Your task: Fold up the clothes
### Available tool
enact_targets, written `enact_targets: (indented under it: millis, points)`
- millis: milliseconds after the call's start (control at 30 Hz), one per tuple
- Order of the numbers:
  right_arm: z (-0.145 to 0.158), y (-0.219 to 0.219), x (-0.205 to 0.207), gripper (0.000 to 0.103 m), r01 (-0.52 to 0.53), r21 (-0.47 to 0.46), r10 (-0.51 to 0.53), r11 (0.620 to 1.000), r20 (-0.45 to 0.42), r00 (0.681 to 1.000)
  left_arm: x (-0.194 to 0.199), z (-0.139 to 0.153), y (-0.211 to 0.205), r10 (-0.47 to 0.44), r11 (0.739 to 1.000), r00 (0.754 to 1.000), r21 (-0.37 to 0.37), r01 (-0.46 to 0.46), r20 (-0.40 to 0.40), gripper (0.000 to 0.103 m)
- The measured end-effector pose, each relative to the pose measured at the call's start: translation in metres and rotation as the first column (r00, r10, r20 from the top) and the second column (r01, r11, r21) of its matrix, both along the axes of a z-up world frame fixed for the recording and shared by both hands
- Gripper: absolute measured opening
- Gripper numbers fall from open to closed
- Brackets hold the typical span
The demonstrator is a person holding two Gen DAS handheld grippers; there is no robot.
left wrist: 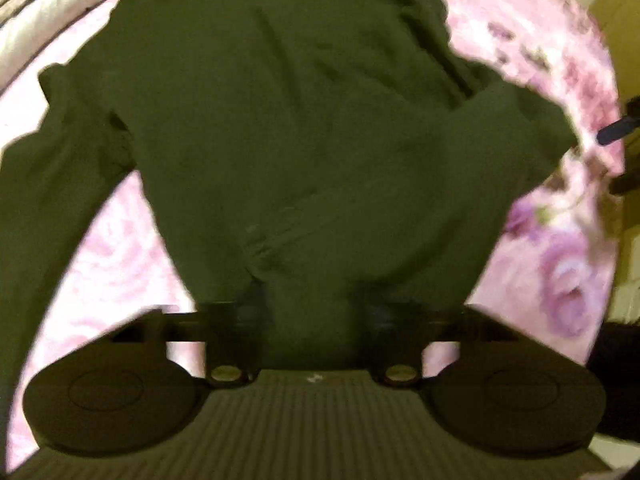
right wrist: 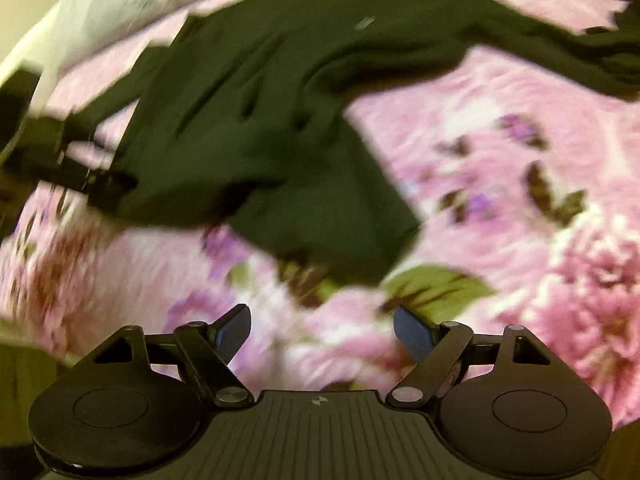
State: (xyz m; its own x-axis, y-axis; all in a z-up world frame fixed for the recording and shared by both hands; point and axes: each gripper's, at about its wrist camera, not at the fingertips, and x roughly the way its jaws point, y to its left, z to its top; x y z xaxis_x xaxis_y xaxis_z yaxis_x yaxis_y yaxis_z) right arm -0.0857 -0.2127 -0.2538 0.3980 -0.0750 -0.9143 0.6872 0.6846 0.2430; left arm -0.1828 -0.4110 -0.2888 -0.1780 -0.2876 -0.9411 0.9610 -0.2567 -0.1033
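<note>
Left gripper (left wrist: pixel 312 316) has the dark green sweatshirt (left wrist: pixel 280 120) pinched at its hem

My right gripper (right wrist: pixel 322 330) is wide open over the pink floral bedspread (right wrist: pixel 500 160), holding nothing; the sweatshirt lies spread across the bed, sleeves out.

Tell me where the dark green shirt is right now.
The dark green shirt lies spread on the pink floral bedspread, its near edge gripped by the left gripper; the right gripper is empty.

The garment (left wrist: pixel 288 128) is a plain dark olive green with one small pale grey mark near its top, the bedspread (right wrist: pixel 500 128) under it is pink with purple and deeper pink flowers and green leaves, and the right gripper (right wrist: pixel 322 334) is black with blue pads (right wrist: pixel 412 338).
</note>
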Motion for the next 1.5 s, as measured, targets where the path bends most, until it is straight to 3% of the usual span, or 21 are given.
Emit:
enact_targets:
  millis: [167, 300, 367, 433, 467, 500, 533, 633, 733, 833, 867, 933, 967, 1000, 1033, 1067, 1100, 1200, 1300, 1400, 1500]
  points:
    - [0.001, -0.043, 0.0, 0.082, 0.143, -0.03, -0.141, 0.989, 0.056, 0.988, -0.015, 0.056, 0.057, -0.181, 0.979, 0.975, -0.114, 0.167, -0.126, 0.001]
    - [-0.02, -0.064, 0.03, 0.081, 0.068, -0.038, -0.066, 0.997, 0.058, 0.996, -0.024, 0.069, 0.121, -0.326, 0.945, 0.945, -0.05, 0.324, -0.038, 0.0]
    - [-0.037, -0.069, 0.046, 0.04, 0.023, -0.019, -0.022, 1.0, 0.047, 0.999, -0.018, 0.065, 0.142, -0.32, 0.947, 0.947, 0.009, 0.321, -0.014, 0.0]
    - [-0.048, -0.069, 0.052, 0.034, -0.008, -0.003, 0.008, 1.0, 0.031, 0.999, -0.013, 0.062, 0.155, -0.303, 0.952, 0.953, 0.044, 0.302, 0.013, 0.0]
    - [-0.052, -0.069, 0.053, 0.016, -0.018, -0.001, 0.018, 1.0, 0.029, 0.999, -0.011, 0.062, 0.159, -0.294, 0.955, 0.956, 0.052, 0.292, 0.02, 0.0]
    - [-0.049, -0.071, 0.051, 0.007, -0.018, 0.017, 0.017, 1.0, 0.031, 0.999, -0.01, 0.065, 0.158, -0.284, 0.958, 0.959, 0.049, 0.282, 0.02, 0.0]
    - [-0.046, -0.073, 0.049, 0.007, -0.017, 0.031, 0.016, 0.999, 0.031, 0.999, -0.008, 0.067, 0.158, -0.273, 0.961, 0.962, 0.045, 0.272, 0.02, 0.0]
    - [-0.012, -0.063, 0.026, 0.006, -0.021, -0.059, 0.019, 0.998, -0.036, 0.999, -0.018, 0.071, 0.149, -0.272, 0.962, 0.962, 0.012, 0.272, 0.008, 0.0]
    - [0.018, -0.042, -0.025, 0.006, 0.111, -0.112, -0.128, 0.988, -0.161, 0.979, -0.037, 0.072, 0.135, -0.291, 0.956, 0.957, -0.032, 0.29, -0.014, 0.0]
    - [0.017, -0.003, -0.065, 0.006, 0.247, -0.134, -0.277, 0.96, -0.3, 0.913, -0.055, 0.066, 0.124, -0.295, 0.954, 0.955, -0.052, 0.294, -0.025, 0.005]
    - [0.015, 0.002, -0.078, 0.006, 0.296, -0.137, -0.325, 0.945, -0.306, 0.895, -0.06, 0.063, 0.122, -0.293, 0.955, 0.956, -0.051, 0.292, -0.029, 0.007]
    - [0.012, 0.012, -0.104, 0.007, 0.391, -0.141, -0.416, 0.91, -0.316, 0.853, -0.066, 0.056, 0.119, -0.276, 0.961, 0.961, -0.031, 0.275, -0.034, 0.024]
    - [0.012, 0.014, -0.11, 0.007, 0.421, -0.126, -0.439, 0.898, -0.295, 0.848, -0.067, 0.052, 0.119, -0.258, 0.966, 0.965, -0.014, 0.258, -0.04, 0.027]
    - [0.011, 0.017, -0.109, 0.009, 0.43, -0.117, -0.445, 0.895, -0.273, 0.853, -0.067, 0.049, 0.118, -0.231, 0.973, 0.972, 0.002, 0.232, -0.045, 0.03]
    - [0.009, 0.019, -0.108, 0.027, 0.437, -0.109, -0.45, 0.893, -0.249, 0.858, -0.066, 0.044, 0.116, -0.197, 0.98, 0.979, 0.017, 0.198, -0.046, 0.031]
    - [0.008, 0.021, -0.102, 0.064, 0.427, -0.103, -0.439, 0.899, -0.221, 0.871, -0.065, 0.039, 0.115, -0.152, 0.987, 0.987, 0.037, 0.154, -0.049, 0.033]
    - [0.005, 0.022, -0.093, 0.076, 0.412, -0.104, -0.425, 0.905, -0.198, 0.883, -0.063, 0.034, 0.114, -0.103, 0.993, 0.993, 0.057, 0.106, -0.059, 0.038]
    - [-0.002, 0.022, -0.066, 0.079, 0.355, -0.091, -0.364, 0.93, -0.124, 0.923, -0.055, 0.021, 0.113, 0.051, 0.994, 0.994, 0.101, -0.041, -0.096, 0.041]
    - [-0.011, 0.016, -0.05, 0.079, 0.298, -0.078, -0.305, 0.951, -0.093, 0.948, -0.053, 0.008, 0.113, 0.192, 0.975, 0.971, 0.141, -0.173, -0.142, 0.042]
    - [-0.008, 0.019, -0.053, 0.079, 0.297, -0.09, -0.305, 0.95, -0.093, 0.948, -0.061, -0.005, 0.115, 0.263, 0.957, 0.951, 0.172, -0.235, -0.163, 0.039]
    - [-0.005, 0.021, -0.057, 0.079, 0.296, -0.102, -0.306, 0.95, -0.093, 0.948, -0.071, -0.015, 0.118, 0.28, 0.951, 0.949, 0.178, -0.254, -0.142, 0.038]
